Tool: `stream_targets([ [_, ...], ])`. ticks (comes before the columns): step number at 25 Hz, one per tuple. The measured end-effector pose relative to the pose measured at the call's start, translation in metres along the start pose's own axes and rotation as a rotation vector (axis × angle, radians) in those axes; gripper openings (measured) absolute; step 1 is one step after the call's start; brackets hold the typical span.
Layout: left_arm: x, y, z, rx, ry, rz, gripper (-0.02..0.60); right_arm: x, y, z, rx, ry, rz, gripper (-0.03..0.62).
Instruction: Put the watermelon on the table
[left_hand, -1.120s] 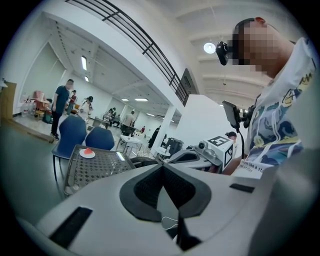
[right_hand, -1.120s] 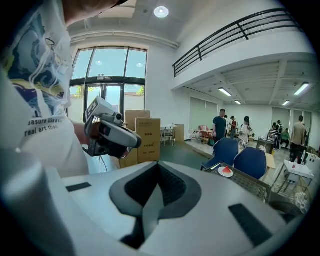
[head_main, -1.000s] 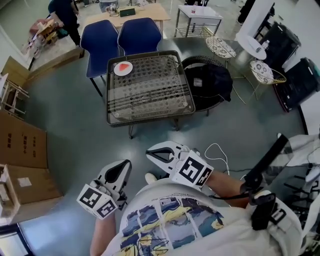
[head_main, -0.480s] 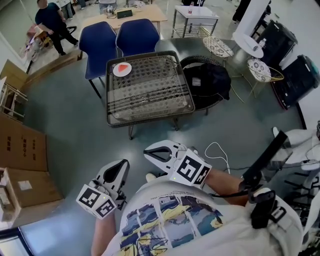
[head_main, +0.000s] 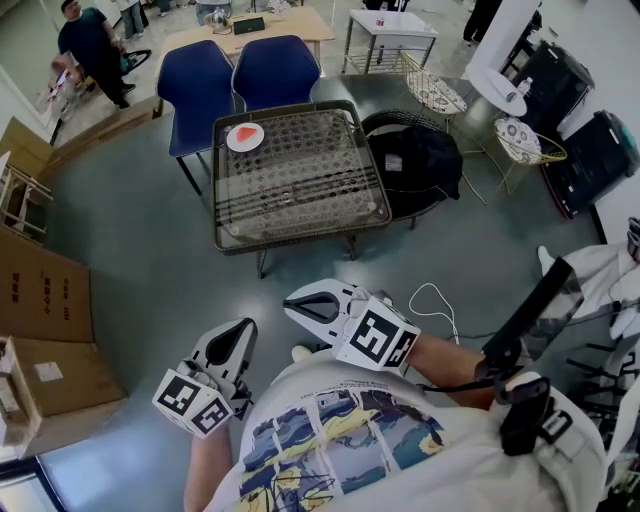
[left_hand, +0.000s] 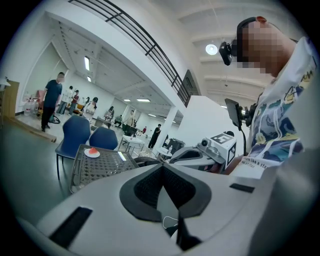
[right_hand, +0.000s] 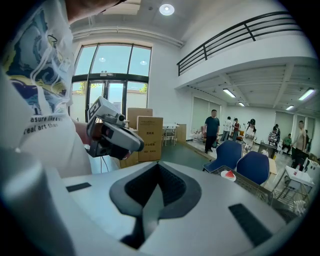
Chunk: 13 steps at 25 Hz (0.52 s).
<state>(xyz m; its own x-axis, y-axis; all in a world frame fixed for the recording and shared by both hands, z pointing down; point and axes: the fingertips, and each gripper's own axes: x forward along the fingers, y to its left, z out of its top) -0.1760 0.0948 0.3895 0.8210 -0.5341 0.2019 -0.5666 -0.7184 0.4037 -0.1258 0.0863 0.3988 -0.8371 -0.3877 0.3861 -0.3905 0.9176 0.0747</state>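
A red watermelon slice (head_main: 246, 134) lies on a small white plate (head_main: 245, 138) at the far left corner of a low glass-topped wire table (head_main: 300, 190). The table stands a couple of steps ahead on the grey floor. Both grippers are held low, close to my body and far from the table. My left gripper (head_main: 249, 328) is shut with nothing in it. To its right, my right gripper (head_main: 291, 304) is also shut and empty. The left gripper view shows its meeting jaws (left_hand: 162, 169), the slice (left_hand: 92, 151) far off and the right gripper (left_hand: 192, 153). From the right gripper (right_hand: 158, 166), the slice (right_hand: 229, 174) is small and distant.
Two blue chairs (head_main: 240, 75) stand behind the table. A round black chair with a dark bag (head_main: 415, 165) is at its right, with wire stools (head_main: 440, 95) beyond. Cardboard boxes (head_main: 40, 290) line the left. A white cable (head_main: 435, 300) lies on the floor. A person (head_main: 90, 45) walks at the back left.
The person at the back left has walked further left. Both grippers stay shut and have drifted slightly left; the table and the slice have not moved.
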Motion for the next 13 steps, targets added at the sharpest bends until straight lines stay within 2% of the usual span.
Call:
stream_targets([
  [7,-0.002,0.009,0.003,0.002,0.004,0.006,0.009,0.007,-0.003,-0.001,-0.006,0.041,0.002,0.011],
  [13,-0.007,0.016,0.005,0.002,0.003,0.014,0.009,0.016,-0.005,0.002,-0.018,0.038,0.001,0.011],
])
